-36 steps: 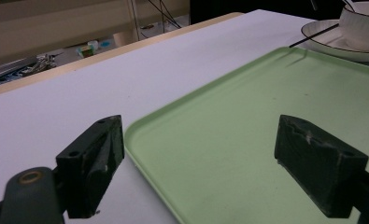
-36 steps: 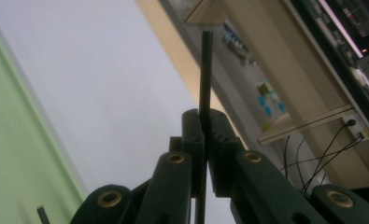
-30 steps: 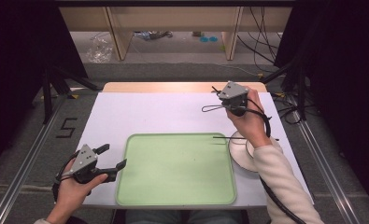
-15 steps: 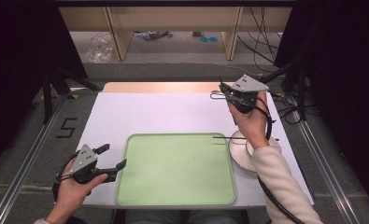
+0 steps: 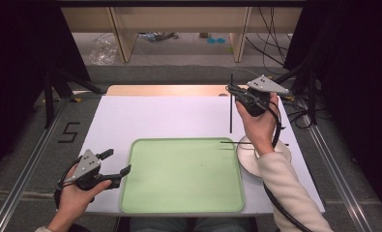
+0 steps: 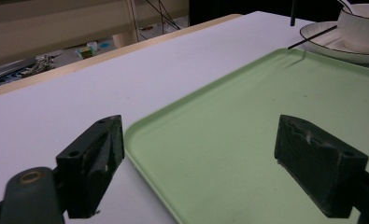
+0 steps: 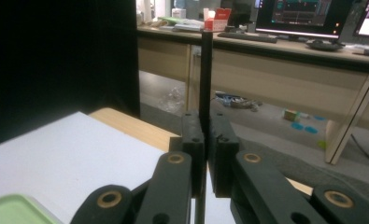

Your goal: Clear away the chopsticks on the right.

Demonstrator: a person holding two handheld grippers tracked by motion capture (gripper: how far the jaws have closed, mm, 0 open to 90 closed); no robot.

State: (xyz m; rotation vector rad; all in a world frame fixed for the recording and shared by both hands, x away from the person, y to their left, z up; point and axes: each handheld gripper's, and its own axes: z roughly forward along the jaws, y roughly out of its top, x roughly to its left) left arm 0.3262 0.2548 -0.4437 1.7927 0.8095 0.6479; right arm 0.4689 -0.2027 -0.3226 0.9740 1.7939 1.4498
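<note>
My right gripper (image 5: pixel 231 90) is raised over the far right of the white table, shut on a thin black chopstick (image 5: pixel 230 113) that stands upright in the high view. In the right gripper view the chopstick (image 7: pixel 205 70) rises straight between the closed jaws of the right gripper (image 7: pixel 204 126). A second chopstick (image 5: pixel 234 142) lies across a white saucer (image 5: pixel 249 162), which my forearm partly covers. My left gripper (image 5: pixel 117 161) rests open at the left edge of the green tray (image 5: pixel 181 174). In the left gripper view, the left gripper (image 6: pixel 201 158) has its jaws spread wide over the tray (image 6: pixel 247 116).
A white bowl (image 6: pixel 362 25) sits on the saucer (image 6: pixel 331 49) beyond the tray's far corner. Black curtains and metal rails flank the table. Behind it are wooden shelf legs (image 5: pixel 118 36) and cables on the floor.
The right hand has turned and shifted slightly right, so the chopstick it holds now stands upright. The left hand and its gripper have stayed put.
</note>
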